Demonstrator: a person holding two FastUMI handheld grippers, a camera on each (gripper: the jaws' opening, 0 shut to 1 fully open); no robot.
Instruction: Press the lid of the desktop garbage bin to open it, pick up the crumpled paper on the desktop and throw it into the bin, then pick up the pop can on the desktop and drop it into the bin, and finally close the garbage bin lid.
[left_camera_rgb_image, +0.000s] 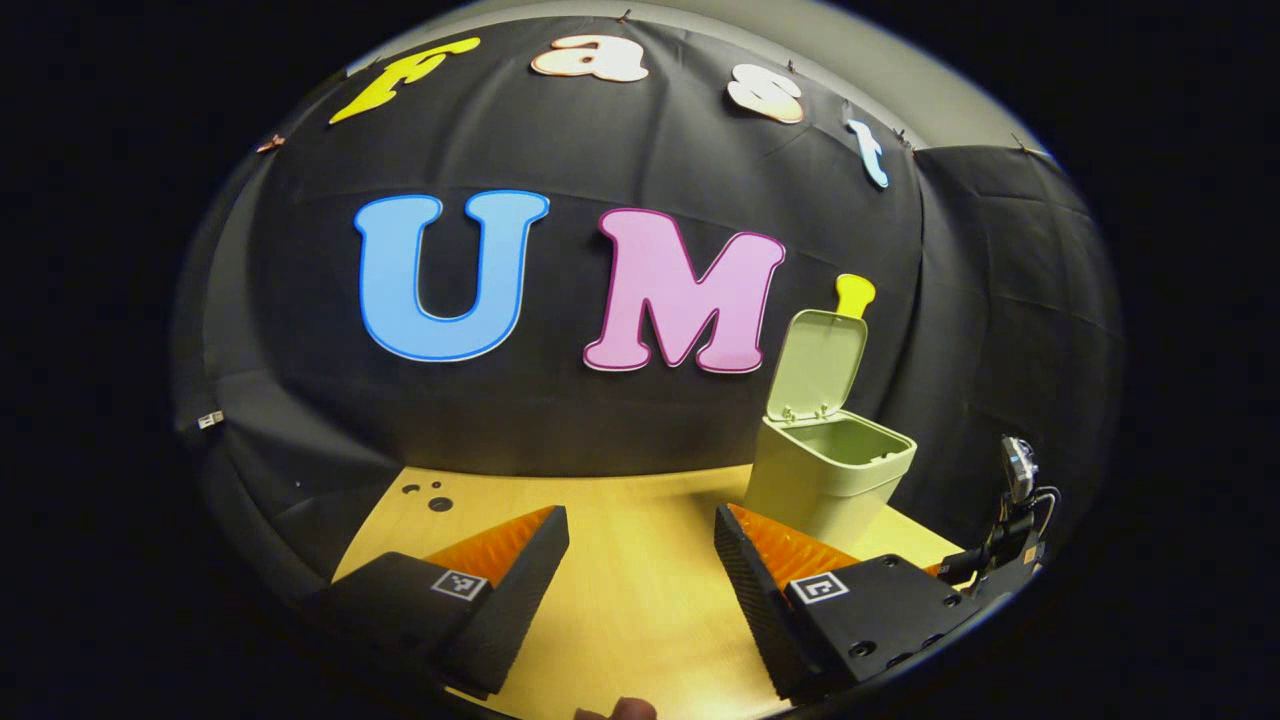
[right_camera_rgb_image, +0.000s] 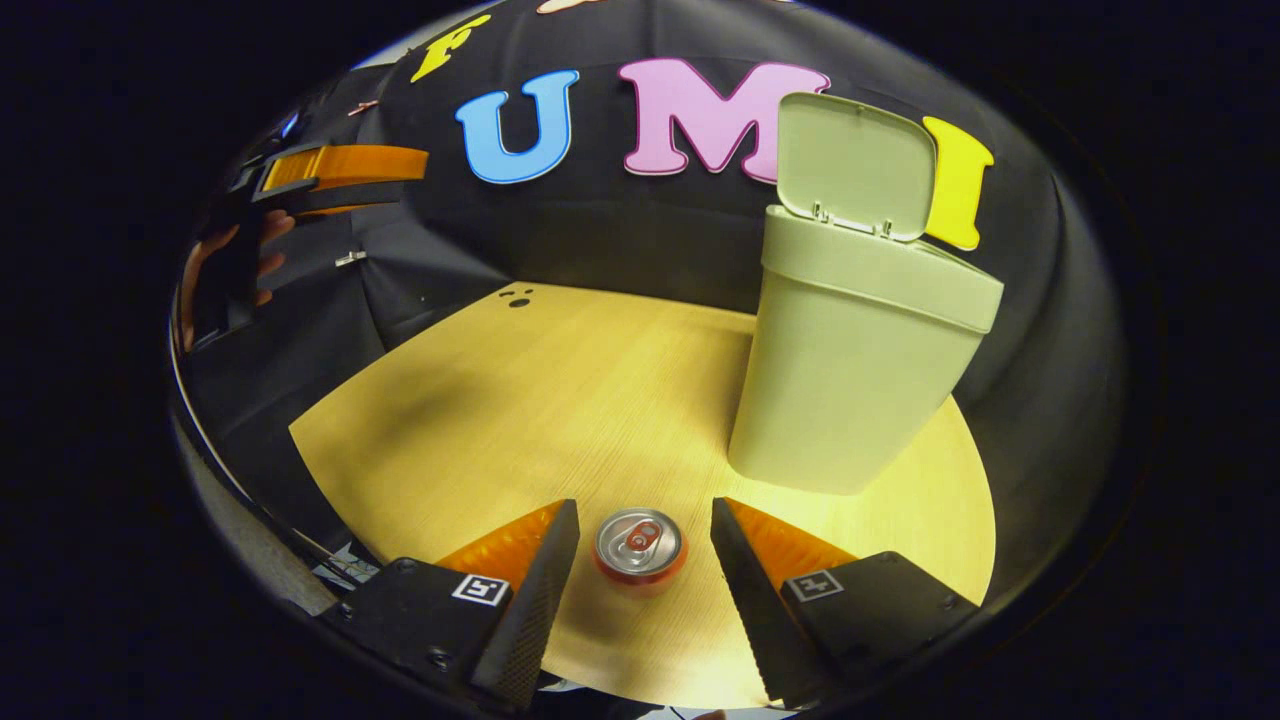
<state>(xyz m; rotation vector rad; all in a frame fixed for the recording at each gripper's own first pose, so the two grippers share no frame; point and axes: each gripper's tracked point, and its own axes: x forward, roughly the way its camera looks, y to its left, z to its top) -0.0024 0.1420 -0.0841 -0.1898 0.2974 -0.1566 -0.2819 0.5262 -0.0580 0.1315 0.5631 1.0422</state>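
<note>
The pale green garbage bin stands on the wooden desktop with its lid hinged upright. In the left gripper view the bin is at the right, its mouth showing nothing that I can make out. A red pop can stands upright in the right gripper view, between the fingers of my right gripper, which is open around it with a gap on each side. My left gripper is open and empty above the desktop. It shows again, held by a hand, at the far left as the left gripper.
Small dark holes mark the far left corner of the desktop. The other gripper's camera and cables show at the right edge of the left gripper view. Black cloth walls close in behind and to both sides.
</note>
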